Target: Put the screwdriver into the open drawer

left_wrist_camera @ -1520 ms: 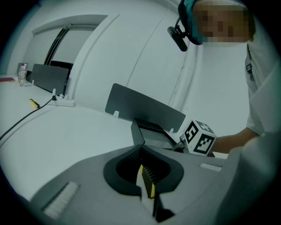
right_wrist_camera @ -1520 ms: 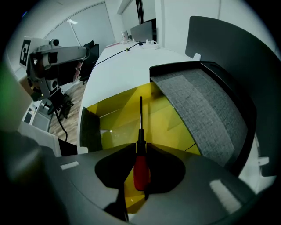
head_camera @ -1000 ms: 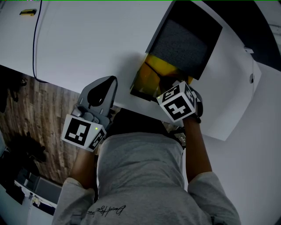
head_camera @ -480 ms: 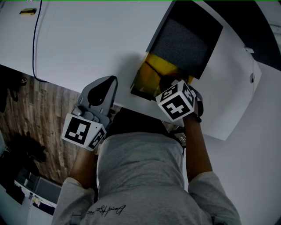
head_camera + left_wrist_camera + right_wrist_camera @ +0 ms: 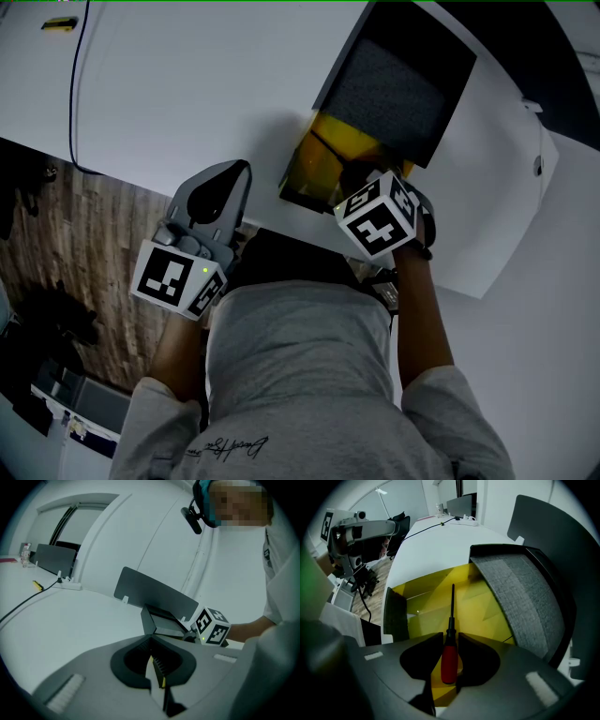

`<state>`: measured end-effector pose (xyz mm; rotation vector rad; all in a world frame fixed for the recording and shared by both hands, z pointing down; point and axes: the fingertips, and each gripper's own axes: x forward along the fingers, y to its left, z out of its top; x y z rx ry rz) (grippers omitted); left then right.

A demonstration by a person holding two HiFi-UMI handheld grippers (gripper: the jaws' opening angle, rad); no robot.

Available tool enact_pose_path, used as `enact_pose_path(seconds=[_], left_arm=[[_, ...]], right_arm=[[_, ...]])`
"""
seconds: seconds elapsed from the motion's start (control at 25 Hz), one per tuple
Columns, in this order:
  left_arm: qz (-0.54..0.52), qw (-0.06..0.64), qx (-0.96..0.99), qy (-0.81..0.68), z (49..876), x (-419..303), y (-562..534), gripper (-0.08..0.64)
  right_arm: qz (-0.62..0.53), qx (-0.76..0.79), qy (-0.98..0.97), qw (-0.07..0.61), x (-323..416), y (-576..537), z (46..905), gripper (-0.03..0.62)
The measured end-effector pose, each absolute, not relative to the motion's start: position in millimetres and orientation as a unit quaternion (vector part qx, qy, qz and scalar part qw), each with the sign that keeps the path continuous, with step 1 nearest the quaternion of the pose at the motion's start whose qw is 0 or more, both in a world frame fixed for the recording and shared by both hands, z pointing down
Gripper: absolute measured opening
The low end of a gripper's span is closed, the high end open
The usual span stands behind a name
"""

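Right gripper (image 5: 450, 639) jaws just opening, spread either side of screwdriver (image 5: 449, 653) handle. Shaft points up-frame, over yellow drawer (image 5: 487, 611). Left gripper (image 5: 151, 660) jaws pressed together, empty.

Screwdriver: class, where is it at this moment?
Right gripper view, centre: the screwdriver lies against the open drawer's yellow floor, its red handle between the jaws of the right hand-held gripper, which have just been opening.

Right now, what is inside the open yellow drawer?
A screwdriver with a red handle is in the drawer, between the right gripper's jaws, which have just been opening. I see nothing else on its yellow floor; the gripper's body covers the near part.
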<state>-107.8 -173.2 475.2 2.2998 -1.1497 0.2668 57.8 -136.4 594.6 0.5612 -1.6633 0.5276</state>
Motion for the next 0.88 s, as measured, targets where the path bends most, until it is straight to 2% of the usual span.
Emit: enact_pose_path(seconds=[0.88], left_arm=[[0.094, 0.270, 0.859, -0.424, 466.1, -106.8, -172.0, 0.000]], right_arm=[[0.222, 0.247, -0.725, 0.604, 53.7, -135.7, 584.6, 0.135]])
